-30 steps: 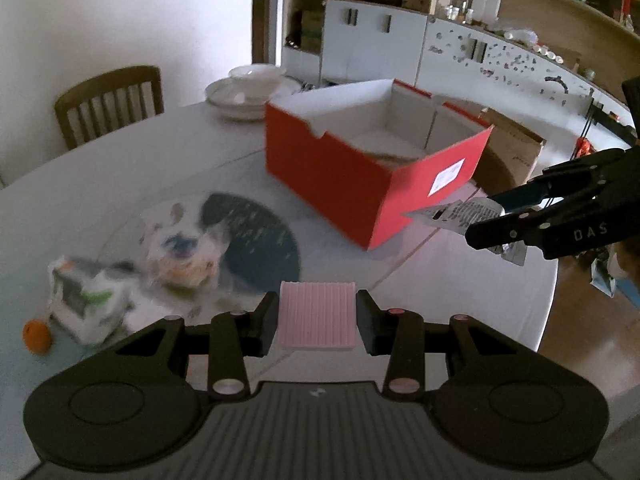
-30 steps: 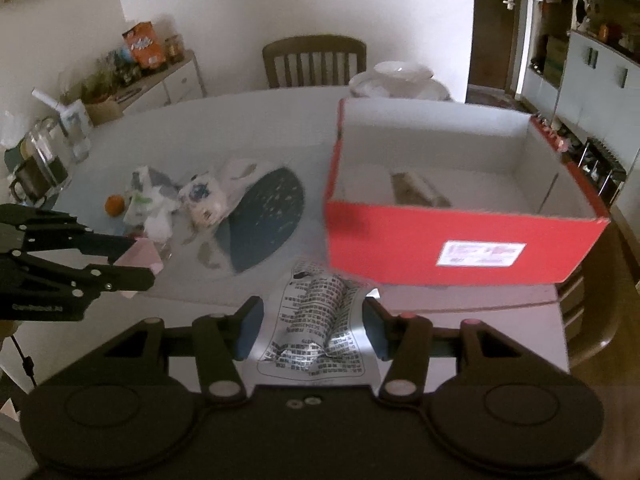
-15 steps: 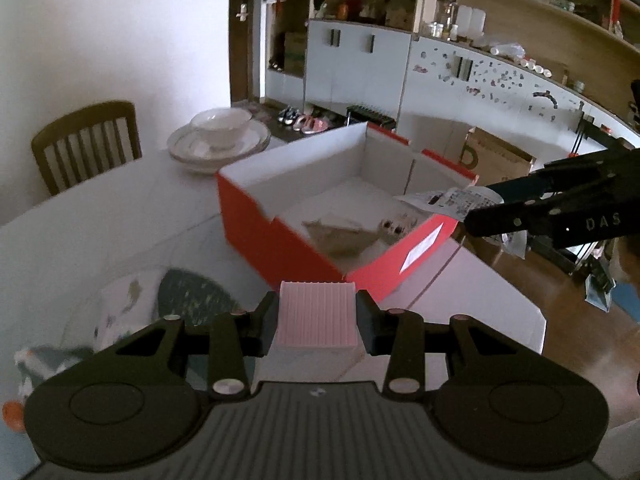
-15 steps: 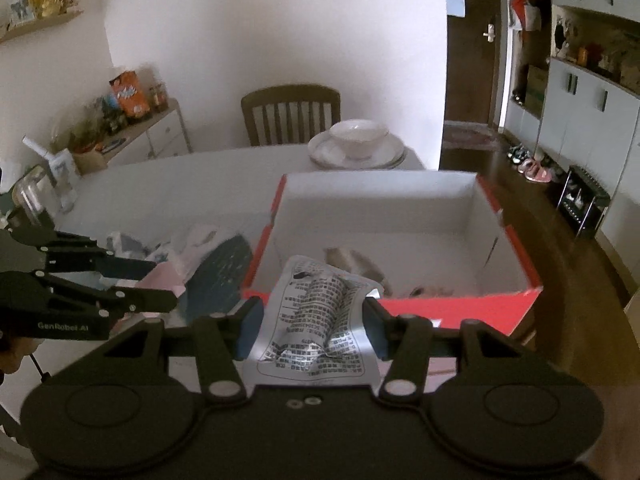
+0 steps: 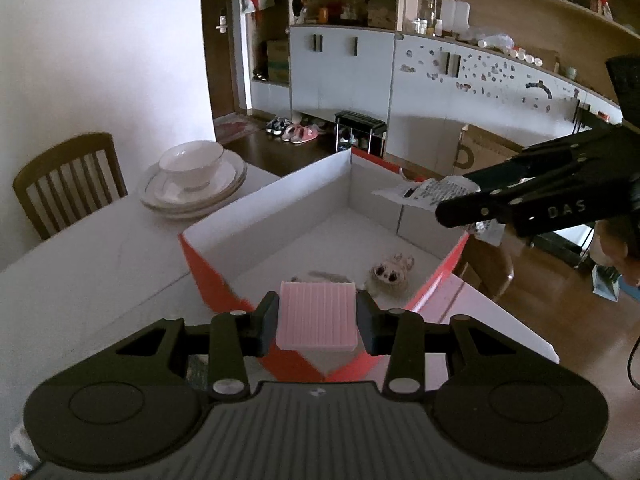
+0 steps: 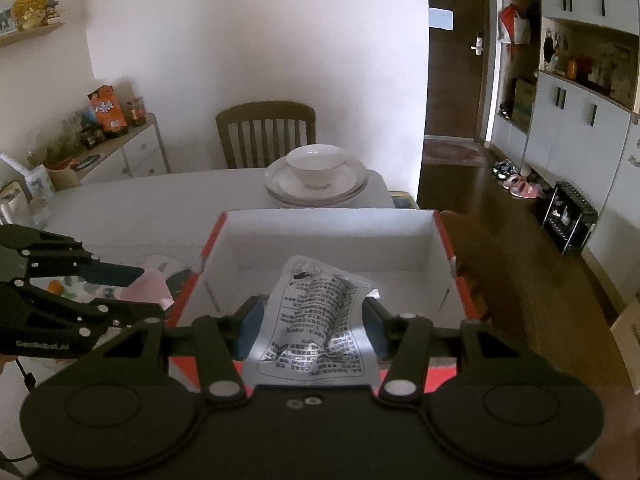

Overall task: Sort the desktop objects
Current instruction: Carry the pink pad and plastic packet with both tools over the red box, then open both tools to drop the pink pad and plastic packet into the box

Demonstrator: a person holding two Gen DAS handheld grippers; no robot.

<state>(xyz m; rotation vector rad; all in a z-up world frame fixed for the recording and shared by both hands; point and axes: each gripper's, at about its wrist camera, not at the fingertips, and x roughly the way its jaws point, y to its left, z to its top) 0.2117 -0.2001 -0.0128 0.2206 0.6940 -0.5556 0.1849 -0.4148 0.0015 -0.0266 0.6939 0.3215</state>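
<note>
A: Your left gripper [image 5: 317, 322] is matt black plastic; the pink block [image 5: 317, 319] it pinches looks ribbed, matt.
B: And your right gripper [image 6: 313, 322]?
A: Same plastic, clamping a crinkled, shiny printed packet [image 6: 316, 326]. Box [image 5: 288, 216]: cardboard, red outside, matt white inside. Bowl [image 6: 316, 165]: glossy ceramic. Chair [image 6: 266, 134]: dark wood

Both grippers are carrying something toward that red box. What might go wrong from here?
The crinkled printed packet in the right gripper is light and could flutter past the red box wall. The pink ridged block in the left gripper sits over the near corner; released early, it may hit the rim or land on the small toy inside.
</note>
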